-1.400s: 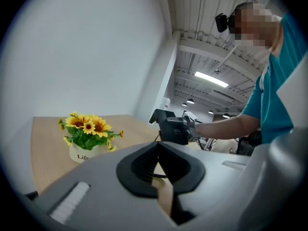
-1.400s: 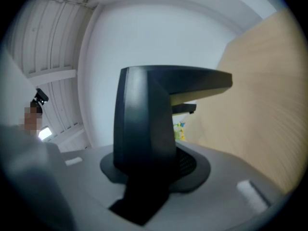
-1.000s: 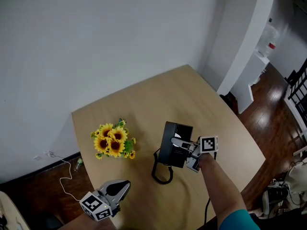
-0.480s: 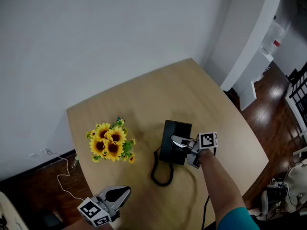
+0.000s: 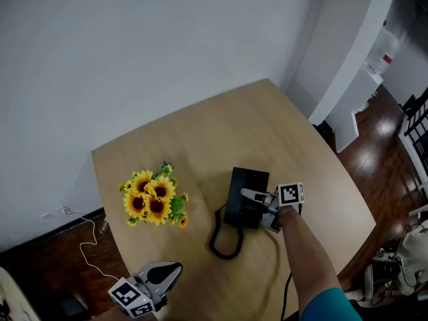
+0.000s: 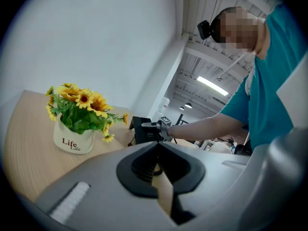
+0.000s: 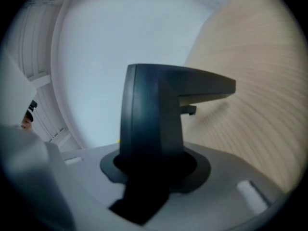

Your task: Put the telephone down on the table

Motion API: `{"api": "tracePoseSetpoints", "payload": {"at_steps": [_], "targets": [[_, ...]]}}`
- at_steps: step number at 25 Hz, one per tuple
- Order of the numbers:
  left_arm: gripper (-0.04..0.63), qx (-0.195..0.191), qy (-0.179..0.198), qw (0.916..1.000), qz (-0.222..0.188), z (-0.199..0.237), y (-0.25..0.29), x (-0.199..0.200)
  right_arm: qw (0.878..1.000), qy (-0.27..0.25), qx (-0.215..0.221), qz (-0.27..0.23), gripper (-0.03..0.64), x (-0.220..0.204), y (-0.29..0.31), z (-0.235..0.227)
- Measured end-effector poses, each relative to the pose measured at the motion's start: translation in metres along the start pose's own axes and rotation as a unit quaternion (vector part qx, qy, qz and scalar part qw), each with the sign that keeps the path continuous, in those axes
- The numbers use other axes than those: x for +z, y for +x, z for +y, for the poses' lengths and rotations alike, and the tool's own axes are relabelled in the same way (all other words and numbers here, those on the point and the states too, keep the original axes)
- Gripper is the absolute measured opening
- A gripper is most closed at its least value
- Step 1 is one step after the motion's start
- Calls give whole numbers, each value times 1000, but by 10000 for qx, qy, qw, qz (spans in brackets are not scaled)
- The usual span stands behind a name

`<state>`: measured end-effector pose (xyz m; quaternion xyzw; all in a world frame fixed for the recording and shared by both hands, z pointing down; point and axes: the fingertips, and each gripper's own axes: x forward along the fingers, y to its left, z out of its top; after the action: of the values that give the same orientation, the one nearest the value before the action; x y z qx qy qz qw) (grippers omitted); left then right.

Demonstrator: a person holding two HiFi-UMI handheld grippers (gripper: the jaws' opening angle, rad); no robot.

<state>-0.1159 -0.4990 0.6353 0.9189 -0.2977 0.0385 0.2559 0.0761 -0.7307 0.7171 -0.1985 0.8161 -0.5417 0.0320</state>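
Observation:
A black telephone (image 5: pixel 245 194) sits low over the wooden table (image 5: pixel 200 139), right of centre; whether its base rests on the wood I cannot tell. My right gripper (image 5: pixel 253 202) is shut on its near side, with the marker cube behind the jaws. In the right gripper view the telephone (image 7: pixel 154 114) fills the gap between the jaws of the right gripper (image 7: pixel 151 165). Its coiled cord (image 5: pixel 224 241) loops on the table in front. My left gripper (image 5: pixel 175 267) hovers at the table's near left corner, shut and empty. The left gripper view shows that gripper (image 6: pixel 156 146) and, far off, the telephone (image 6: pixel 141 131).
A white pot of sunflowers (image 5: pixel 152 199) stands on the table left of the telephone, and shows in the left gripper view (image 6: pixel 77 117). A white cable (image 5: pixel 83 243) lies on the dark floor by the wall. The table's edge curves close on the right.
My right gripper has sunk a little toward the tabletop with the telephone in it, and the cord now lies flatter. The left gripper has hardly moved.

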Motion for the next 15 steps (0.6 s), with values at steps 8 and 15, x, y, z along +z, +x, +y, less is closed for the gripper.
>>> {"api": "tracePoseSetpoints", "payload": {"at_steps": [8, 15], "targets": [[3, -92, 19, 10000, 30, -10, 1, -2, 9982, -2, -594, 0, 211, -1, -8, -18], [3, -38, 37, 10000, 22, -14, -9, -1, 9890, -77, -1479, 21, 308, -1, -23, -32]]}}
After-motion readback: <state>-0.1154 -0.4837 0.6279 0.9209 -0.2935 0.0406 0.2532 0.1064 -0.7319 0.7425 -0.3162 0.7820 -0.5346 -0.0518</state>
